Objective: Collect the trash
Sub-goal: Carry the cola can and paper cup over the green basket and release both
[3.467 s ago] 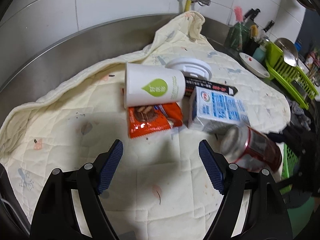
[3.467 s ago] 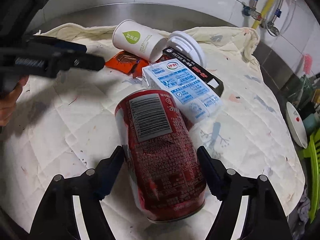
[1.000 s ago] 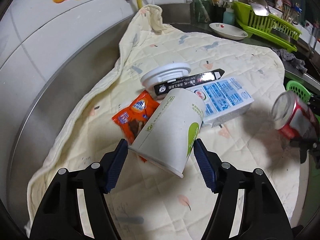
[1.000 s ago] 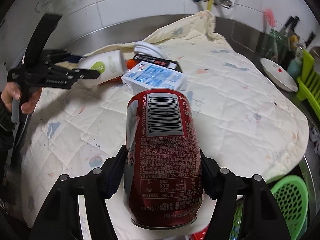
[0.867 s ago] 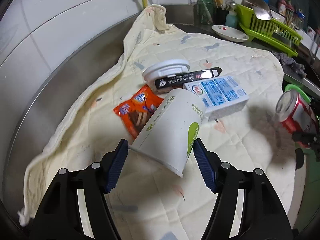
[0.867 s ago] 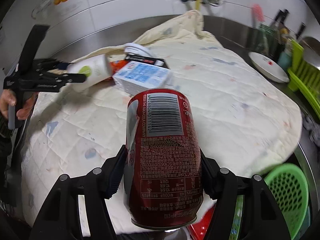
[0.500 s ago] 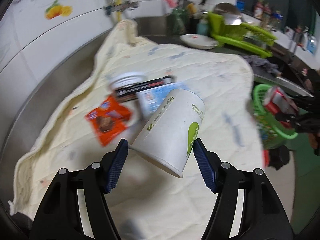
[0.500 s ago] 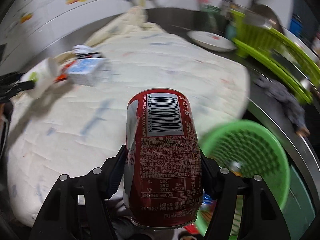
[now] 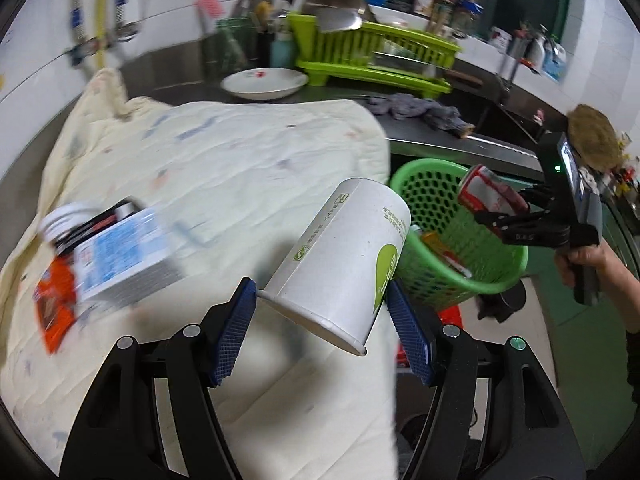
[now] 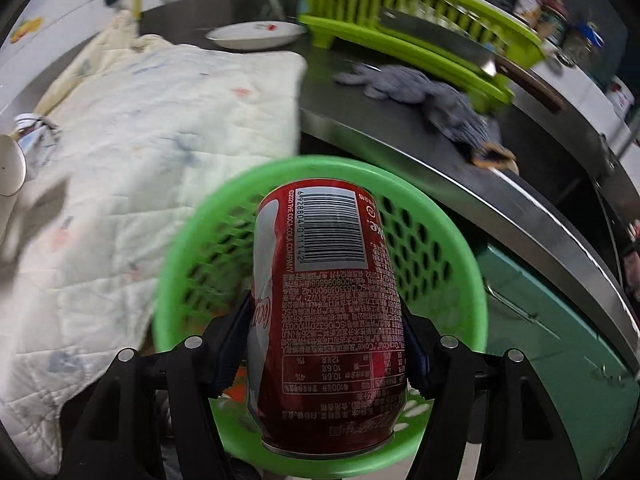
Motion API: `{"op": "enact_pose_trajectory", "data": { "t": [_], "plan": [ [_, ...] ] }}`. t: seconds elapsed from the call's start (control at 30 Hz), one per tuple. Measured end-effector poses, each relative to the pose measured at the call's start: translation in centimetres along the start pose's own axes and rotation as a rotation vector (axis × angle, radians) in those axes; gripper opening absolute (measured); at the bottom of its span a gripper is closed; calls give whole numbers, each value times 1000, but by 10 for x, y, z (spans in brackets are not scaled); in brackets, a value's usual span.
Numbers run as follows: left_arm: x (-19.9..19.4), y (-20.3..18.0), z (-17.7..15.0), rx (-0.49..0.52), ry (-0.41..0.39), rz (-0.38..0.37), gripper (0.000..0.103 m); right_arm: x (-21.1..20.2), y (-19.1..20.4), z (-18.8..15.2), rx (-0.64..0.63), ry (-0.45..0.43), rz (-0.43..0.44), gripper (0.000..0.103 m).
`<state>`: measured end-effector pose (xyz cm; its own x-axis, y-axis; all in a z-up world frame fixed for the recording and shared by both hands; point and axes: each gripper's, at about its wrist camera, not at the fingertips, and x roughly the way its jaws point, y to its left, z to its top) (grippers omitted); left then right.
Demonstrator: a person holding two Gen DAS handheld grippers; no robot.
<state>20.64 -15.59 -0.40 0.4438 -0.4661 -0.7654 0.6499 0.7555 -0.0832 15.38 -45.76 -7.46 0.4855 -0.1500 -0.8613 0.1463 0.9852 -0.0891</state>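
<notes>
Left gripper (image 9: 322,322) clamps a white paper cup (image 9: 344,260), tilted, above the quilted cloth (image 9: 224,160). Right gripper (image 10: 326,338) clamps a red Coca-Cola can (image 10: 326,320) directly over the green mesh basket (image 10: 452,240). Farther back on the cloth: blue-and-white milk carton (image 9: 120,258), orange snack wrapper (image 9: 54,304).

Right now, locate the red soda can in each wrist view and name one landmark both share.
Left wrist: red soda can at right, above the green basket.
Right wrist: can at centre, filling the right tongs, basket rim behind.
Shared landmark: the white plate.
</notes>
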Motion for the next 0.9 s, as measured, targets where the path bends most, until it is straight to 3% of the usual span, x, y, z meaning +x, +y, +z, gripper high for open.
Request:
{"op": "enact_pose_trajectory", "data": {
  "t": [0.33,0.63,0.9],
  "plan": [
    [56,-80,37,67,28,-88,66,-2,-39,-14,98,-24,-1,71],
    [113,-133,54,104,96,-104,67,-35,-53,-30,96,-71,-6,72],
    [157,-154,59,91,161,-84,69,-50,-64,-43,96,-89,-16,75]
  ]
}}
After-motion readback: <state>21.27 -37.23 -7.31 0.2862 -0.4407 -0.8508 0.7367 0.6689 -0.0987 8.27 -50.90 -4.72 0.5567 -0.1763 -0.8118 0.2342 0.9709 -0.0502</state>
